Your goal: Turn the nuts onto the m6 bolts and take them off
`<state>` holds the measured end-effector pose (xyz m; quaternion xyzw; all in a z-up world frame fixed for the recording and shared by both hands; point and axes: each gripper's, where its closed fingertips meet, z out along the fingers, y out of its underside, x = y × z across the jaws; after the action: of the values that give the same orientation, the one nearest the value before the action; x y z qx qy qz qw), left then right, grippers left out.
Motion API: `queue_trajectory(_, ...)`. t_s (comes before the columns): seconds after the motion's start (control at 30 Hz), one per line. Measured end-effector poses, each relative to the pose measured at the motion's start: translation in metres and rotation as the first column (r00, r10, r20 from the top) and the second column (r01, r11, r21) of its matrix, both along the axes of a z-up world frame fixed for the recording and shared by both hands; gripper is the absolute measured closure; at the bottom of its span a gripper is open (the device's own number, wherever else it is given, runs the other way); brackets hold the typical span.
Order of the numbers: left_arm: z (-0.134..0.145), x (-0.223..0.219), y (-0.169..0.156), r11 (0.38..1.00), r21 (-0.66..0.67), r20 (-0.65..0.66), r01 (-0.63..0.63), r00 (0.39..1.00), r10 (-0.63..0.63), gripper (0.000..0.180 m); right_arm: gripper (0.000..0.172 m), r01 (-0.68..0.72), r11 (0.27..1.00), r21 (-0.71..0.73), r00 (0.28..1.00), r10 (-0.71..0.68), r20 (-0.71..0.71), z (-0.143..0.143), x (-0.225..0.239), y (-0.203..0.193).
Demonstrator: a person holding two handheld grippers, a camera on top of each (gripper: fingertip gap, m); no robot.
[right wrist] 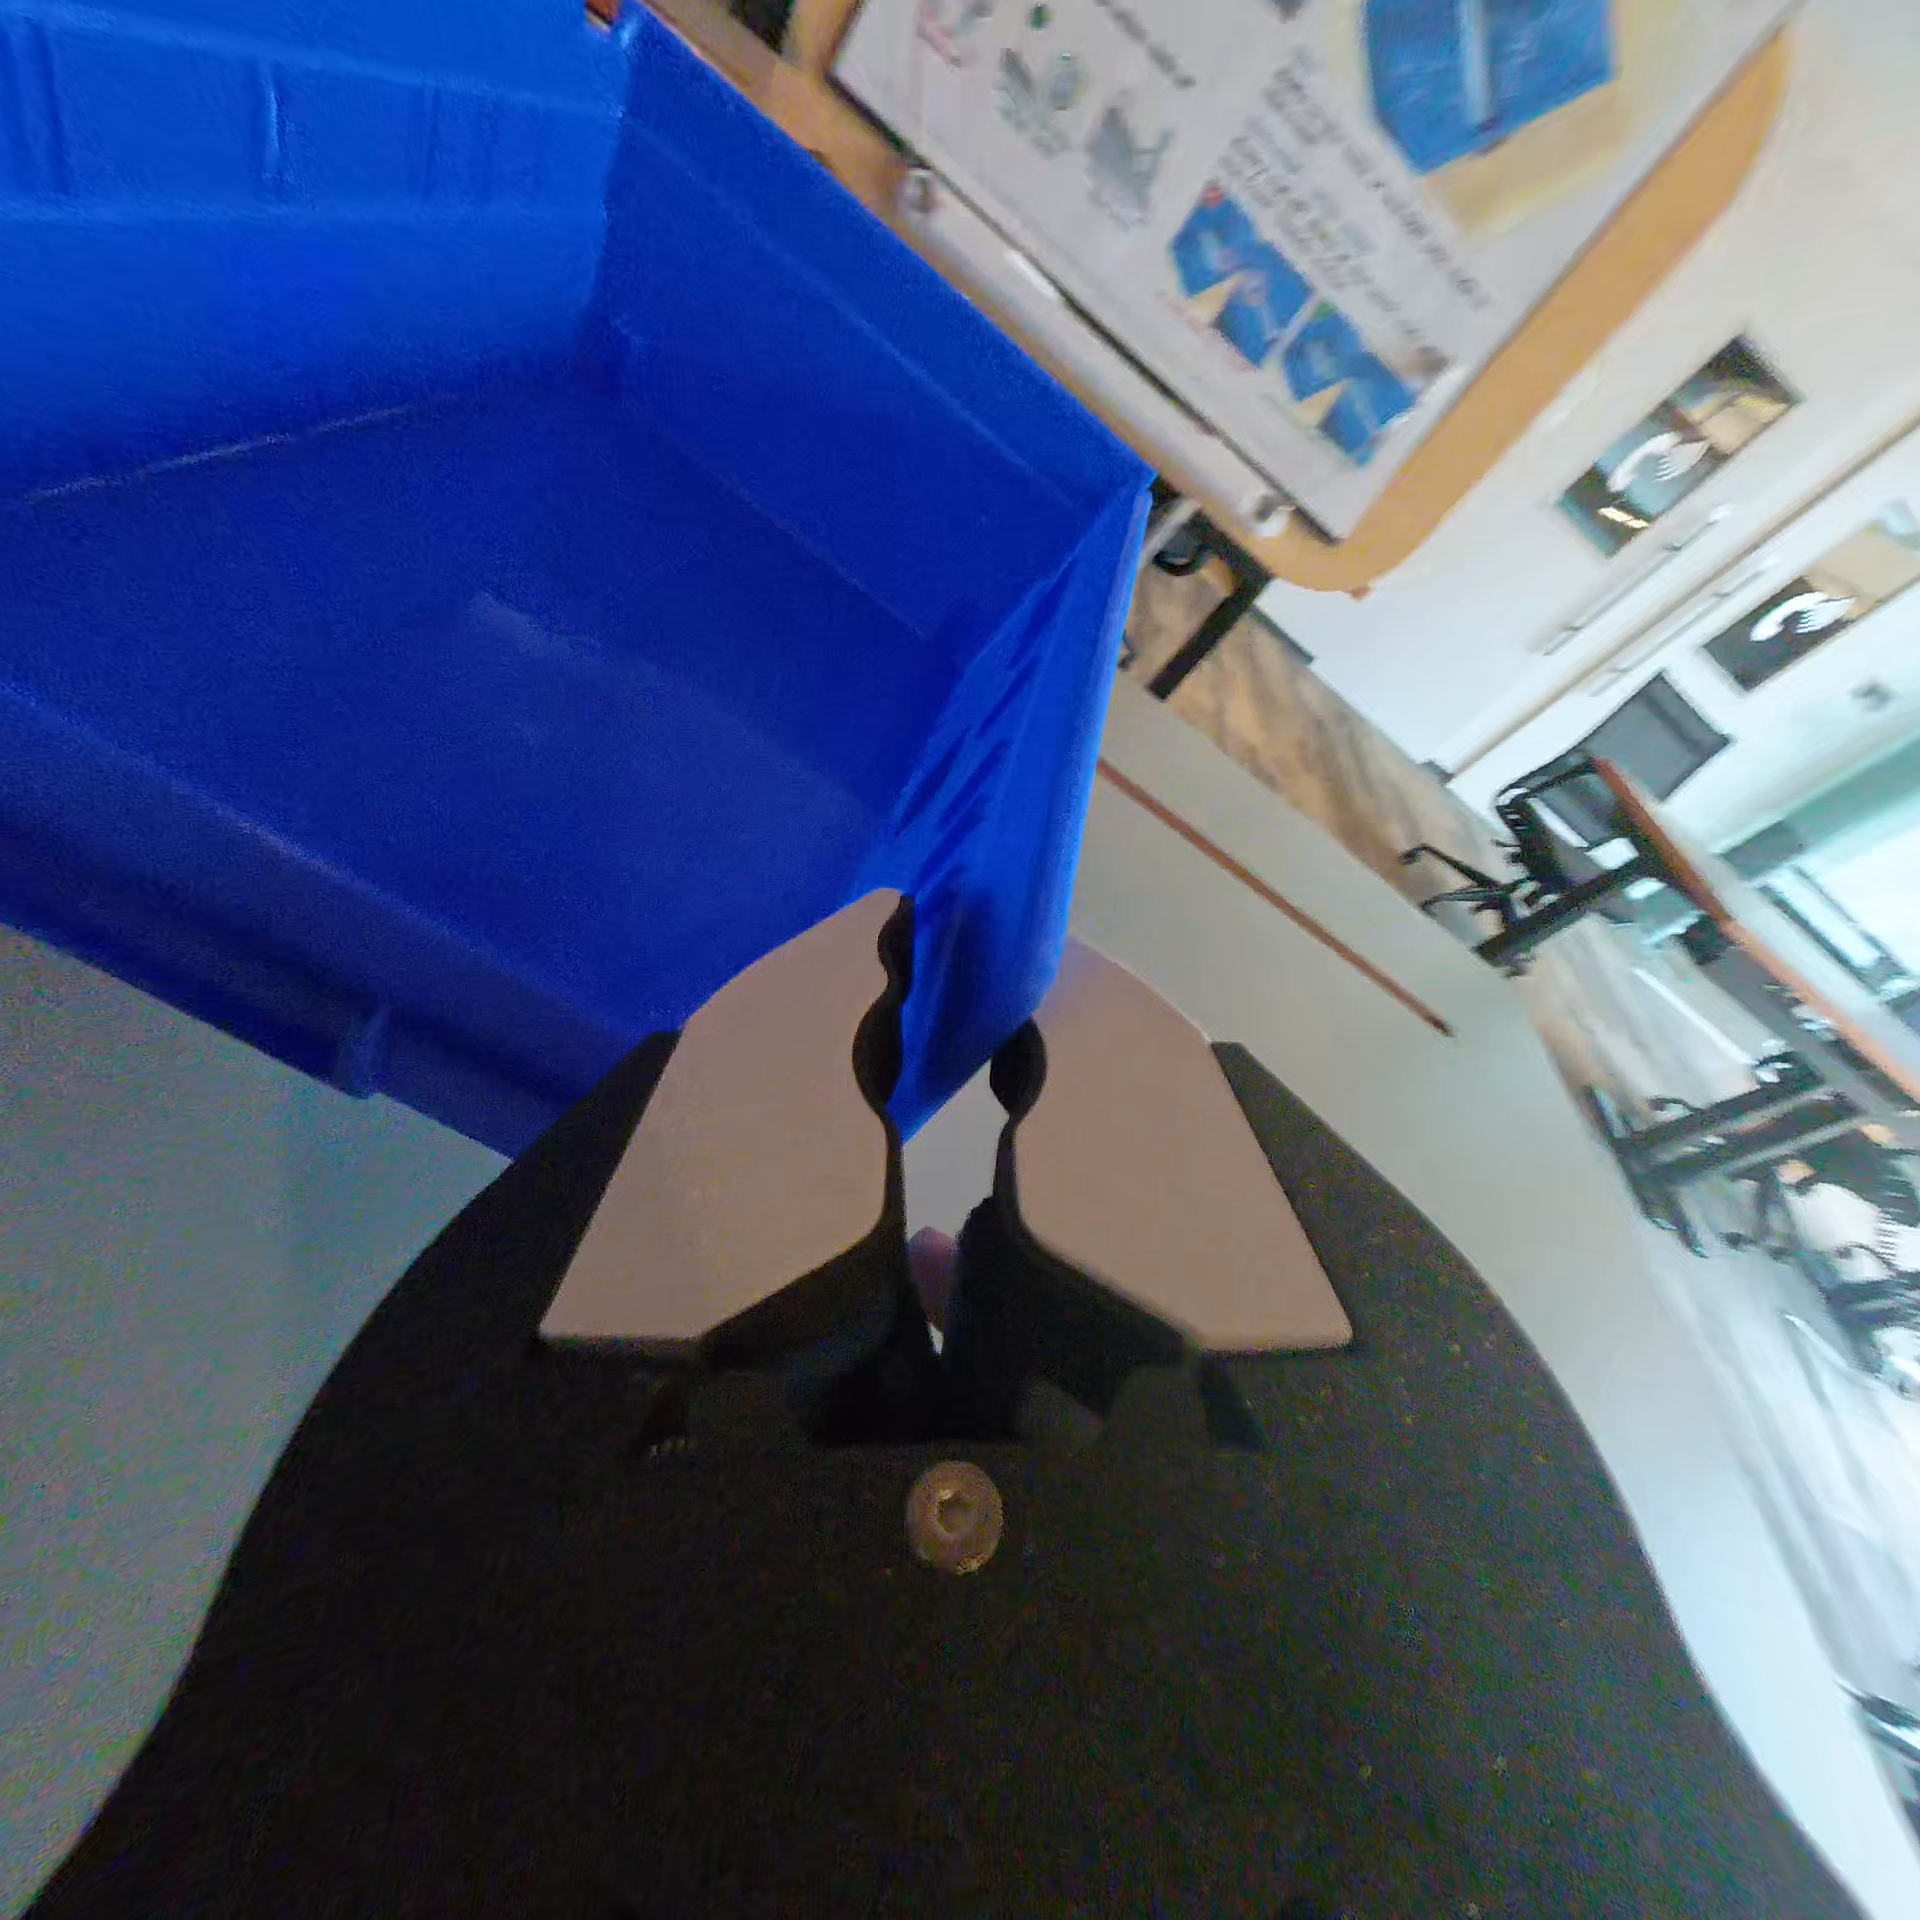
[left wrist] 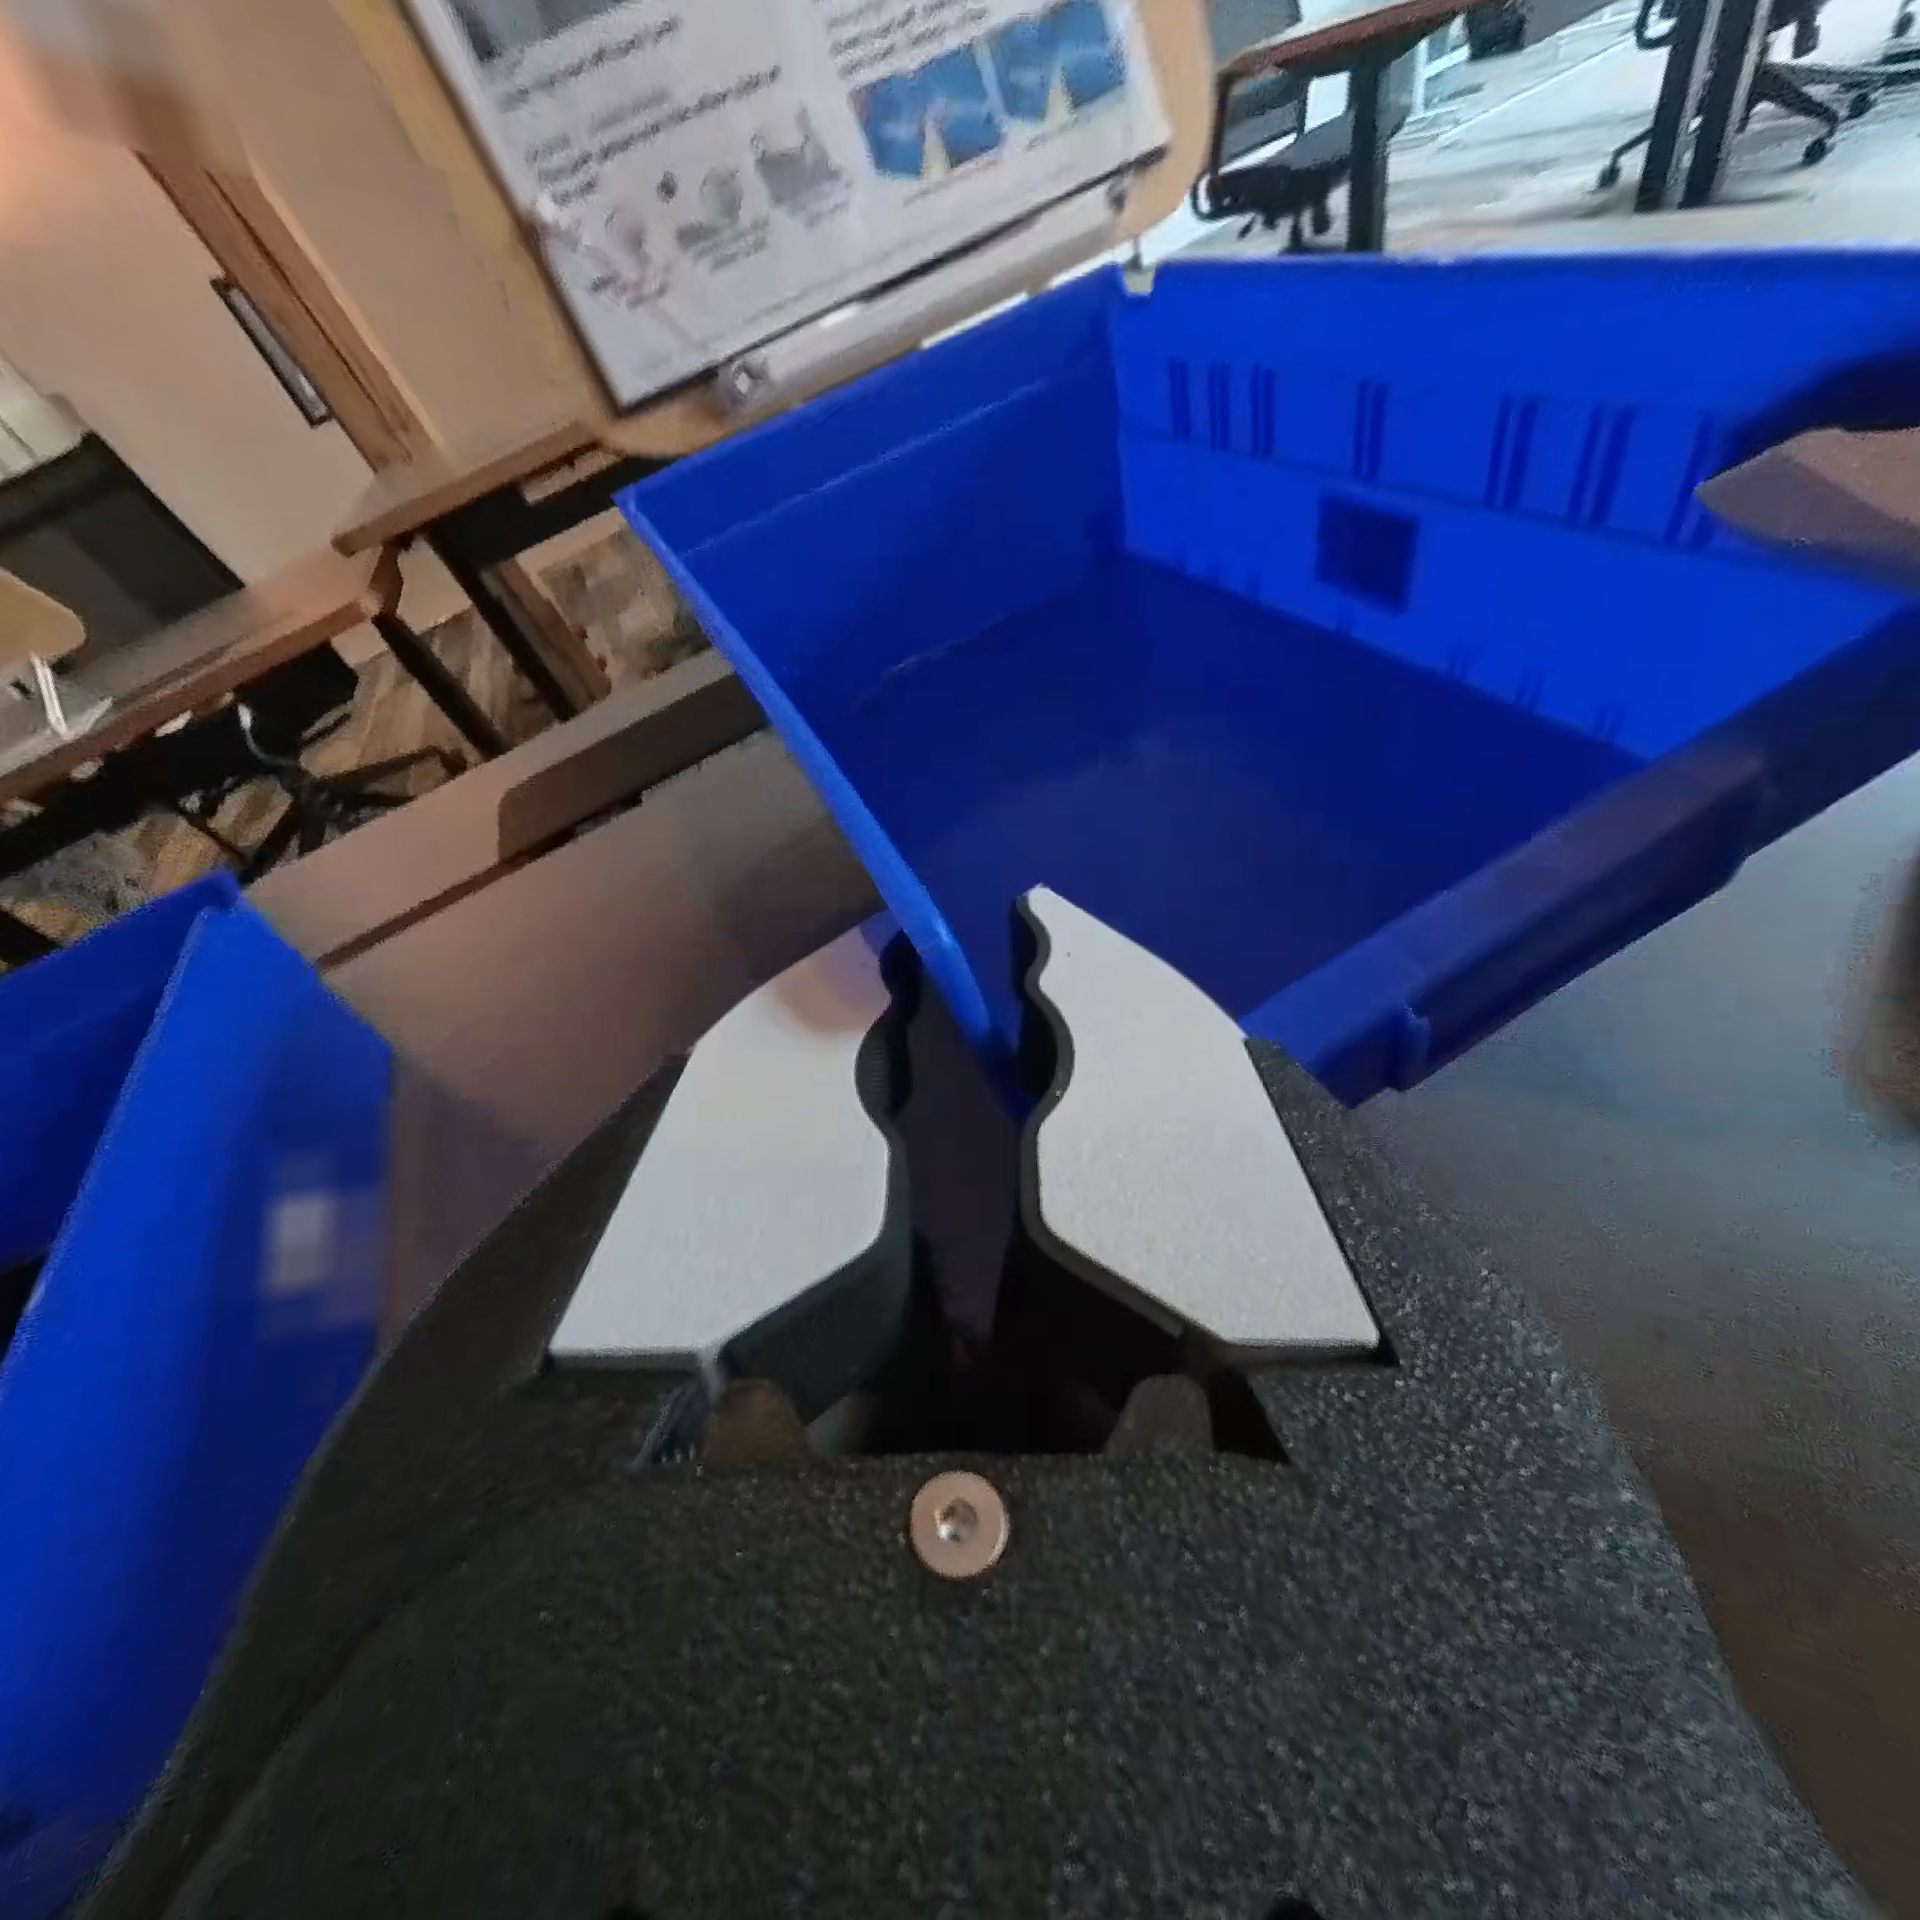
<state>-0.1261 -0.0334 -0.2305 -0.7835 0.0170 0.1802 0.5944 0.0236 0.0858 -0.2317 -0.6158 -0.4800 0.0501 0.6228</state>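
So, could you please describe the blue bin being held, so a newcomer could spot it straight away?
On the dark tabletop, before the poster board, sits the open blue bin. Each hand-held gripper, left and right, pinches a side wall. Unlike the other blue bin at the left, it looks empty.

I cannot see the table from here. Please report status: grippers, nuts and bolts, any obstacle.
Left gripper and right gripper each shut on a side wall of the blue bin. Bin tilted, looks empty. No nuts or bolts visible. Second bin at left.
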Motion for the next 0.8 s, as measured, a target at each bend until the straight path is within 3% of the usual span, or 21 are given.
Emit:
queue_trajectory(0.17, 0.018, 0.07, 0.043, 0.998, 0.027, -0.019, 0.062, 0.998, -0.062, 0.163, 0.162, 0.06, 0.997, 0.039, 0.998, -0.06, -0.006, 0.024, 0.077, 0.037)
queue_trajectory(0.33, 0.011, 0.142, 0.104, 0.991, 0.038, -0.023, 0.129, 0.991, -0.129, 0.161, 0.162, 0.087, 0.993, 0.083, 0.996, -0.085, -0.027, 0.019, 0.15, 0.095)
queue_trajectory(0.5, -0.011, 0.205, 0.161, 0.984, -0.022, -0.062, 0.179, 0.982, -0.18, 0.159, 0.164, 0.12, 0.989, 0.086, 0.992, -0.115, -0.058, 0.008, 0.213, 0.148)
queue_trajectory(0.8, -0.059, 0.272, 0.223, 0.94, -0.194, -0.076, 0.281, 0.951, -0.3, 0.153, 0.167, 0.177, 0.984, 0.028, 0.981, -0.175, -0.081, -0.006, 0.274, 0.208)
